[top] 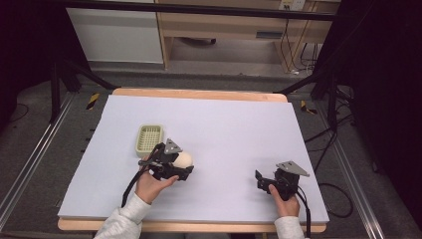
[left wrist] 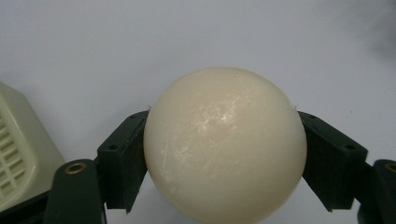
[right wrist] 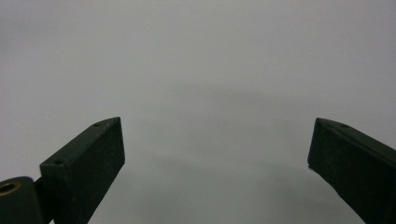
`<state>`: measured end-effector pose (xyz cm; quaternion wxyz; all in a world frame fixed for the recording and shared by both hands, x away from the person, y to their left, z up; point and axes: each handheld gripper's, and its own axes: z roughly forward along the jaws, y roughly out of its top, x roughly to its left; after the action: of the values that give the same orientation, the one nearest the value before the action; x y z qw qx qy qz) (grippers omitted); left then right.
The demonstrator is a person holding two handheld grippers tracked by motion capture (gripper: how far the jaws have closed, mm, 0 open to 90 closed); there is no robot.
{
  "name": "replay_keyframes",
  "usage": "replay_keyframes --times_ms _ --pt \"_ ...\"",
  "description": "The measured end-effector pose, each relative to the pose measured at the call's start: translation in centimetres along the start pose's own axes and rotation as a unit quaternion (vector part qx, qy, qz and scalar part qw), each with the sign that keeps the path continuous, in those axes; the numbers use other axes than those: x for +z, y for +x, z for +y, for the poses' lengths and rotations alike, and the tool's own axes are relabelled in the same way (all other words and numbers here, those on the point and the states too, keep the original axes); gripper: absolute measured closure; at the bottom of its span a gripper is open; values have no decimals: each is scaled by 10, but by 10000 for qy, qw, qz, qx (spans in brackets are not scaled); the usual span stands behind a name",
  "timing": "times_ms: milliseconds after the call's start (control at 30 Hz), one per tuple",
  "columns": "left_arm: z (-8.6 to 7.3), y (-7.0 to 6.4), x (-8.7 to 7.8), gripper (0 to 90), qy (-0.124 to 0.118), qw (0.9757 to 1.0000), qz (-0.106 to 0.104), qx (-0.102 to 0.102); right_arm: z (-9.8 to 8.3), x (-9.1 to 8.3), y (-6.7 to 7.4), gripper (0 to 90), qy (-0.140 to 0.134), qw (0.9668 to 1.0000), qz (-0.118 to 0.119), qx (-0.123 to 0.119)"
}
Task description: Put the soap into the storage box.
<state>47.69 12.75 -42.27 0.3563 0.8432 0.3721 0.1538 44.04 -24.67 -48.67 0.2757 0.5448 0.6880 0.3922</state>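
While gripped, the cream ball (left wrist: pixel 225 144) sits between the left claw's (left wrist: pixel 224 158) jaws.

In the high view, the basket (top: pixel 149 138) sat on the counter (top: pixel 224 124) left of centre. The ball (top: pixel 184 159) lay just below and right of it, between the fingers of the left gripper (top: pixel 186 167). The right gripper (top: pixel 258 178) stood well apart, at the lower right of the frame, over bare counter.
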Motion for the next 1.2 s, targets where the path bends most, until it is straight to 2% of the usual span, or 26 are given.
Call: replay_keyframes --times_ms 333,433,867,1200 --pt "1 15 -7 241 -98 9997 101 -210 0 0 0 43 -8 10000 -13 -23" --pt "1 19 -9 241 -64 9997 125 -210 0 0 0 43 -9 10000 -16 -21" --pt "-1 41 -14 241 -165 9983 294 -472 0 0 0 42 -14 10000 -12 -27" --pt "0 53 -15 241 -144 9976 416 -535 0 0 0 42 -6 10000 -2 -26"
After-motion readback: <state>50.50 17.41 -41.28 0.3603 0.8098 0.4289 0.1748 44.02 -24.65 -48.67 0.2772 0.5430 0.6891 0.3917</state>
